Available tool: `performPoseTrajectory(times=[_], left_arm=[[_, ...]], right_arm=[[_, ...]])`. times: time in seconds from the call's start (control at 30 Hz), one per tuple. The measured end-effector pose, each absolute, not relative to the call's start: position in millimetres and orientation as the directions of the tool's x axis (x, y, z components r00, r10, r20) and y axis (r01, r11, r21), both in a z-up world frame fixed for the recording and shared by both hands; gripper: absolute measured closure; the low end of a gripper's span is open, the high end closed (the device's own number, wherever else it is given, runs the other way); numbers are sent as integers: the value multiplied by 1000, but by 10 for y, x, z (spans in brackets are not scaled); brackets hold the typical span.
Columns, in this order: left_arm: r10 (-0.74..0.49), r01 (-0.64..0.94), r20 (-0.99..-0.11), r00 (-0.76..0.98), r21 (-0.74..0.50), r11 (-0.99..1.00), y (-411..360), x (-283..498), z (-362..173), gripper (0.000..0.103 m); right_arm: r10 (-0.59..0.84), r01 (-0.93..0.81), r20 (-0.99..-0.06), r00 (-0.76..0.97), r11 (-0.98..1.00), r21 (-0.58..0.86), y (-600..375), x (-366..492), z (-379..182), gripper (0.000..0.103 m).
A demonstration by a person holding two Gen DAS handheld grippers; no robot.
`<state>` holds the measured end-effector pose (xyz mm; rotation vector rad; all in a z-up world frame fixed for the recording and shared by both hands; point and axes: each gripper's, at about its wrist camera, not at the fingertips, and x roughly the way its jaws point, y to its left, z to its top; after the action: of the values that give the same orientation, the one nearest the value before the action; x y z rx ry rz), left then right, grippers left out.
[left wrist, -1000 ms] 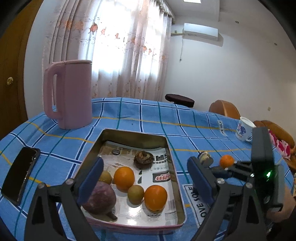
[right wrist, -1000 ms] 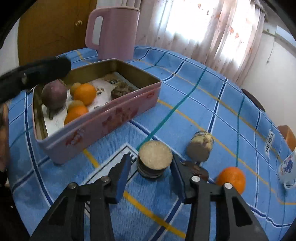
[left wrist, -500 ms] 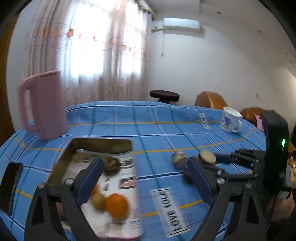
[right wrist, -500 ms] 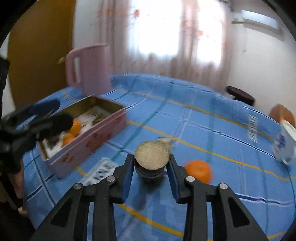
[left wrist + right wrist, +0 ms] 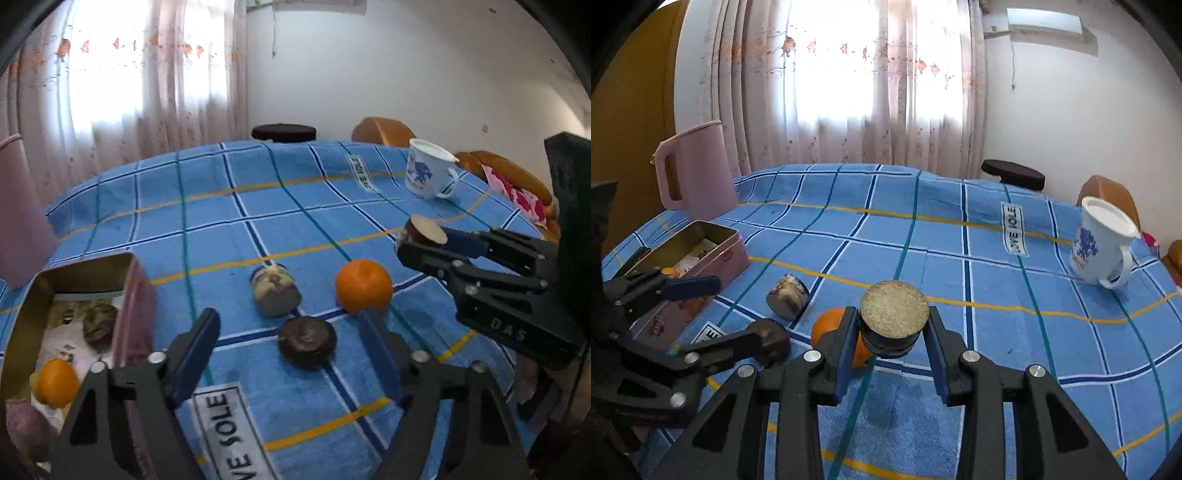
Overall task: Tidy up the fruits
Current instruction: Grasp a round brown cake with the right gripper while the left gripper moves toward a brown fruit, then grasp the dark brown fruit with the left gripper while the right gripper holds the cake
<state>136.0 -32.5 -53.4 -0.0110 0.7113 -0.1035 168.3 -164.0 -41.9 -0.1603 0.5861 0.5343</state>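
Note:
My right gripper (image 5: pixel 892 332) is shut on a dark round fruit slice with a pale cut top (image 5: pixel 894 321) and holds it above the blue checked cloth; it also shows in the left wrist view (image 5: pixel 421 234). My left gripper (image 5: pixel 288 354) is open, with a dark fruit slice (image 5: pixel 306 341) on the cloth between its fingers. An orange (image 5: pixel 364 286) and a pale cut piece (image 5: pixel 275 291) lie just beyond. The pink tin (image 5: pixel 133 295) at the left holds an orange (image 5: pixel 57 382) and other fruit.
A white mug (image 5: pixel 1102 243) stands at the far right of the table. A pink jug (image 5: pixel 698 166) stands behind the tin at the far left. A dark stool (image 5: pixel 1012 175) and an orange chair (image 5: pixel 382 131) stand beyond the table's far edge.
My right gripper has shut on the slice and lifted it off the cloth. My left gripper has swung right, from over the tin to the loose pieces on the cloth.

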Motion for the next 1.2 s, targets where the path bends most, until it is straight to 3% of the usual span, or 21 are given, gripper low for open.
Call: performPoseTrajectory(times=[0.2, 0.27, 0.33, 0.5, 1.2], left_arm=[[-154, 123, -729, 667, -96, 988, -397, 1535, -680, 45], [-180, 125, -748, 639, -130, 984, -379, 1576, -736, 59], [-200, 121, -757, 622, -160, 980, -352, 1603, -771, 62], [-225, 120, -736, 639, -194, 974, -303, 1552, -743, 63], [-114, 78, -562, 819, -87, 993, -251, 1182, -415, 63]], right_arm=[[441, -536, -560, 701, 844, -7, -1618, 1666, -424, 66], [443, -539, -561, 699, 842, -7, -1613, 1667, -427, 66], [446, -539, -561, 698, 842, 0, -1621, 1673, -430, 66], [460, -545, -547, 699, 838, 8, -1640, 1656, -422, 66], [523, -579, -429, 737, 815, -1, -1744, 1440, -298, 66]])
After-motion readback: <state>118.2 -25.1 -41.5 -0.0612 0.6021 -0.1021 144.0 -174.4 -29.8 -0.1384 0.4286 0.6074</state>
